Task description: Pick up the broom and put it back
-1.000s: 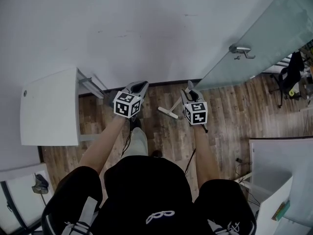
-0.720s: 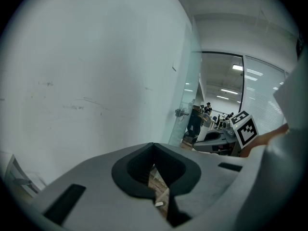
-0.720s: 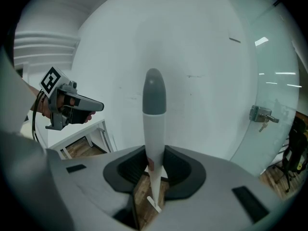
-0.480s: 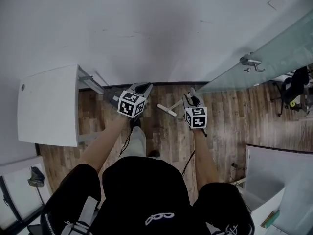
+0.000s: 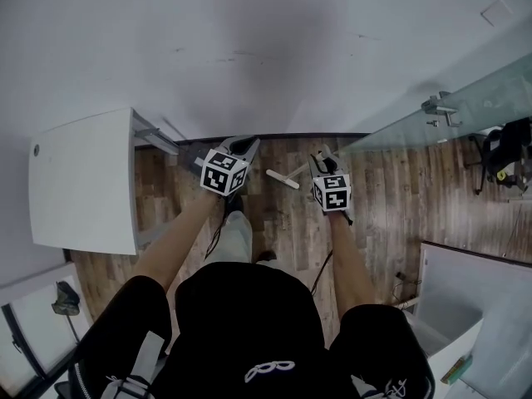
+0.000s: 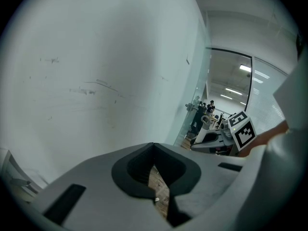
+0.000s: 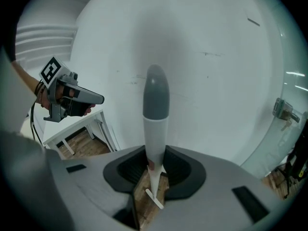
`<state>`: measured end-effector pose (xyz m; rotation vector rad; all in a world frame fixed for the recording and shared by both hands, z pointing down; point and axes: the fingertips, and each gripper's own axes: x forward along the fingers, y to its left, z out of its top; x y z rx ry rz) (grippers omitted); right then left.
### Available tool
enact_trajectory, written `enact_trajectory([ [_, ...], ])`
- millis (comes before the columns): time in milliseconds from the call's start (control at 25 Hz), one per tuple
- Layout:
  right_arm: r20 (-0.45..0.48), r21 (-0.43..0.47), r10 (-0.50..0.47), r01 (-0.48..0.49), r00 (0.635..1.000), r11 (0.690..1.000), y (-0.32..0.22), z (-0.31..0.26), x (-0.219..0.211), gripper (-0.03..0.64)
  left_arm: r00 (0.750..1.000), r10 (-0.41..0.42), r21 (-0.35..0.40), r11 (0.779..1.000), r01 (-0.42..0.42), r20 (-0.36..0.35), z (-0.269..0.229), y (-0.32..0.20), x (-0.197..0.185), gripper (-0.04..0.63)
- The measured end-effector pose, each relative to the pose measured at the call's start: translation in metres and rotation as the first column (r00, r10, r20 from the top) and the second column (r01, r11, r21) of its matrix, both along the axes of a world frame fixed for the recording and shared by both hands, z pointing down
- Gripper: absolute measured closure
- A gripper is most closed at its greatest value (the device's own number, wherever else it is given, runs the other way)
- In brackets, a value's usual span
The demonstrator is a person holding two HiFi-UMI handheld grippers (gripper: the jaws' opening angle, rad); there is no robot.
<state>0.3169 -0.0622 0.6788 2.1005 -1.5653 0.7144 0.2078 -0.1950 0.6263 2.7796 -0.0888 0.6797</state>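
The broom (image 5: 283, 179) stands steeply, its long axis close to upright. Its short white crossbar head is down by the wooden floor (image 5: 391, 198) near the foot of the white wall (image 5: 266, 56), and its grey-capped end (image 7: 155, 93) points up. Whether the head touches the boards cannot be told. The right gripper (image 5: 320, 158) is clamped on the white shaft just below the grey cap. The left gripper (image 5: 239, 146) hangs beside it, apart from the broom, its jaws closed together with nothing between them. A white table (image 5: 83, 181) stands against the wall on the left, near the left gripper. A glass door (image 5: 432, 131) with a metal handle (image 5: 439, 106) angles off to the right, with a dark office chair (image 5: 503, 152) beyond it.
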Motion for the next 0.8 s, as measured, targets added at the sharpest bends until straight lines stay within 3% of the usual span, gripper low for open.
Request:
enact_trajectory([
  [800, 0.044, -0.133, -0.060, 0.066, 0.997, 0.989, -0.078, 0.076, -0.011, 0.502, 0.997, 0.031, -0.033, 0.999, -0.029, 0.068, 0.040, -0.076, 0.001, 0.578],
])
